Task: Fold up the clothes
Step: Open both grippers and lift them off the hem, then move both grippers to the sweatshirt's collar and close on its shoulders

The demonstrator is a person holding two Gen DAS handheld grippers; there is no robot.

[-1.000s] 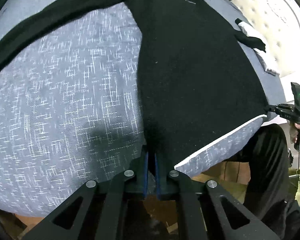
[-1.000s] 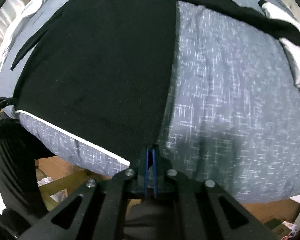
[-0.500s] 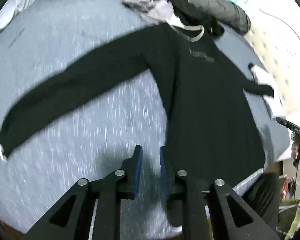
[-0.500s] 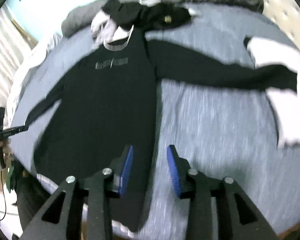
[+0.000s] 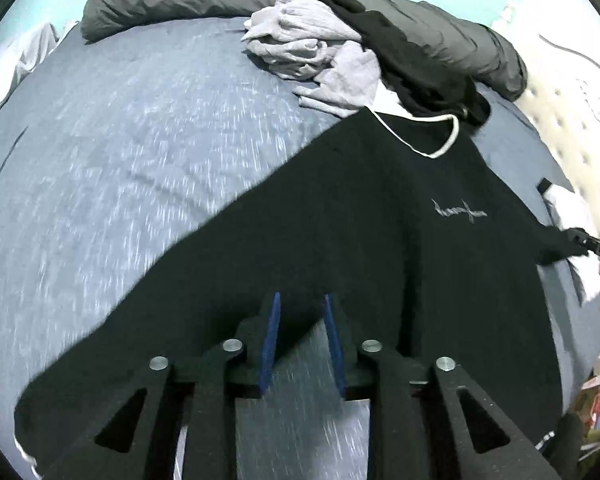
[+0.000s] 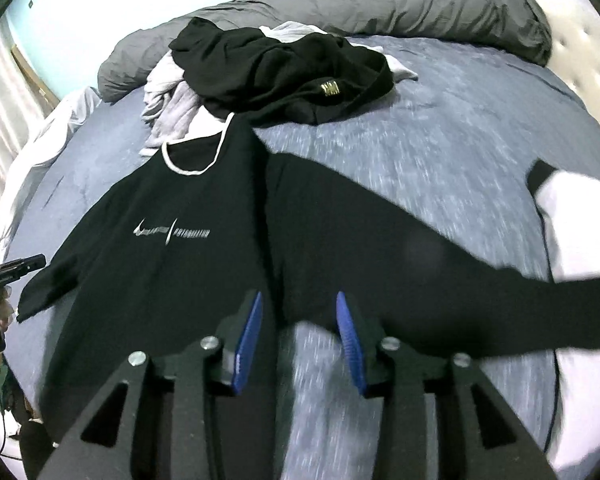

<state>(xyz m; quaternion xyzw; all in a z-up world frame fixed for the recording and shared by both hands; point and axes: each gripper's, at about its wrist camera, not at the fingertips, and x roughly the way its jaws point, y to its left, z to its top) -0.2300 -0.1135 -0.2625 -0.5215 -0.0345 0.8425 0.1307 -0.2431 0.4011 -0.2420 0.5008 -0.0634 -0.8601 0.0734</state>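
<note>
Both wrist views look steeply down along their tongs, sharing the black shirt (image 5: 380, 240) between them.

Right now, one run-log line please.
left gripper: open, empty | right gripper: open, empty | black shirt: spread flat on bed, unfolded

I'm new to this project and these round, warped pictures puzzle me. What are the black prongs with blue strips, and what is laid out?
Each picture comes from a wide-angle camera mounted on a hand-held claw, looking along its two blue-padded fingers. The left claw and right claw are both open and hold nothing; their jaws have just been opening. Beneath them a black long-sleeved shirt lies spread flat, front up, on a blue-grey bed. Behind its collar sits a pile of unfolded clothes, and a rolled grey duvet lies along the far edge.
</note>
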